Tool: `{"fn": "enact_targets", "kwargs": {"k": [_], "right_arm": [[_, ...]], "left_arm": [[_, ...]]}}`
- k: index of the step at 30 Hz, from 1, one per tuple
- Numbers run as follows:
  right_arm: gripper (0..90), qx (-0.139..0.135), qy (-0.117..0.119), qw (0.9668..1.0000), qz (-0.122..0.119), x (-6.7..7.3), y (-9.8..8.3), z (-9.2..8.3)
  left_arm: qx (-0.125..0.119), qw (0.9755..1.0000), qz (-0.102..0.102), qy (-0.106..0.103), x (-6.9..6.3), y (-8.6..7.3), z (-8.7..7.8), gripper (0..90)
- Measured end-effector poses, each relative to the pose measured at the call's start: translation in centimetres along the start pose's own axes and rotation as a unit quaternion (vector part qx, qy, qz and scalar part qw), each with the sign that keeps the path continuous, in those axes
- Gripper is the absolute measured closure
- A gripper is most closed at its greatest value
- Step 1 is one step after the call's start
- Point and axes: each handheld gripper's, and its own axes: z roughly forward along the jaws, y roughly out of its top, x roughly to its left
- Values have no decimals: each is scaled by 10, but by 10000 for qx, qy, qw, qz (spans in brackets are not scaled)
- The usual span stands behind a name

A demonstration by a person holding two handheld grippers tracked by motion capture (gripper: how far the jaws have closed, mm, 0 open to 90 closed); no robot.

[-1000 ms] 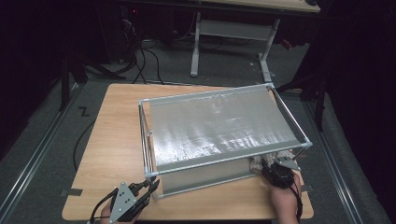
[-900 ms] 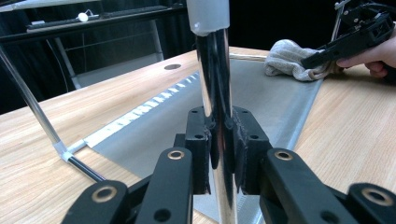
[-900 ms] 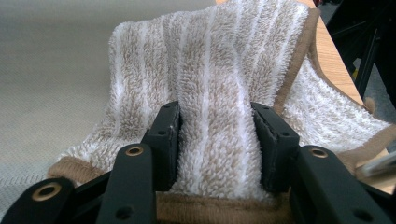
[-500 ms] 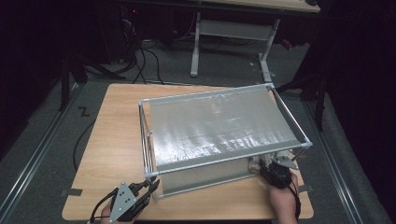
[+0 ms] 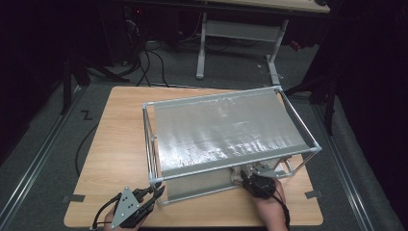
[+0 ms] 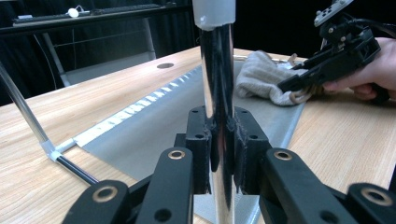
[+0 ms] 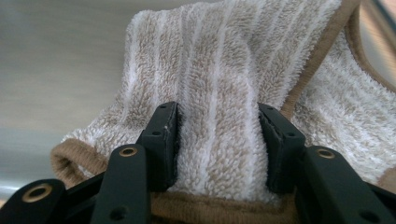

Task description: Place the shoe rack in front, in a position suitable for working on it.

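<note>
A chrome tube rack (image 5: pixel 231 166) with a grey fabric shelf (image 5: pixel 226 130) stands on the wooden table (image 5: pixel 120 134). My left gripper (image 5: pixel 156 192) is at its front-left corner, shut on the upright chrome post (image 6: pixel 217 70), with a pad pressed on each side. My right gripper (image 5: pixel 248 179) reaches under the shelf at the front right. A beige striped towel (image 7: pixel 219 84) lies there on the lower grey sheet (image 6: pixel 154 135). A fold of it fills the gap in my right gripper (image 7: pixel 217 135), whose jaws have just been opening; both pads still touch the towel.
The table's left half and front strip are bare wood. Past the far edge stand another table's legs (image 5: pixel 202 48) and loose cables (image 5: pixel 144 57) on the dark floor. The rack's thin rails (image 5: pixel 300 125) frame the right side.
My right hand has slid left along the rack's front, further under the top shelf. The left gripper and the rack have not moved.
</note>
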Motion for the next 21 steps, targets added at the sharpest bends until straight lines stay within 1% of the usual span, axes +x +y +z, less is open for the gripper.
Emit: {"fn": "enact_targets", "kwargs": {"k": [3,4,8,9,11,14,17,18,19,21], "right_arm": [[524,-16,180,9996,-205,20,3,0],[523,-7,238,9995,-224,28,4,0],[524,-30,458,9980,-433,54,9,0],[524,-20,453,9977,-506,60,10,1],[524,-52,576,9966,-592,72,12,1],[525,-76,631,9956,-691,91,16,4],[525,-81,799,9933,-827,113,21,6],[525,-123,860,9921,-904,119,22,7],[525,-87,846,9915,-989,125,24,7],[527,-109,947,9891,-1126,138,26,8]], "left_arm": [[5,10000,29,8,0,0,0,784],[6,10000,26,11,0,0,0,784],[18,10000,23,8,0,0,0,785],[20,10000,24,7,0,0,0,786],[17,10000,21,3,0,0,0,785],[6,10000,11,-6,0,0,1,786],[15,10000,14,1,0,0,1,786],[12,10000,14,0,0,0,1,786],[7,10000,14,2,0,0,1,786],[-1,10000,6,4,0,0,1,786]]}}
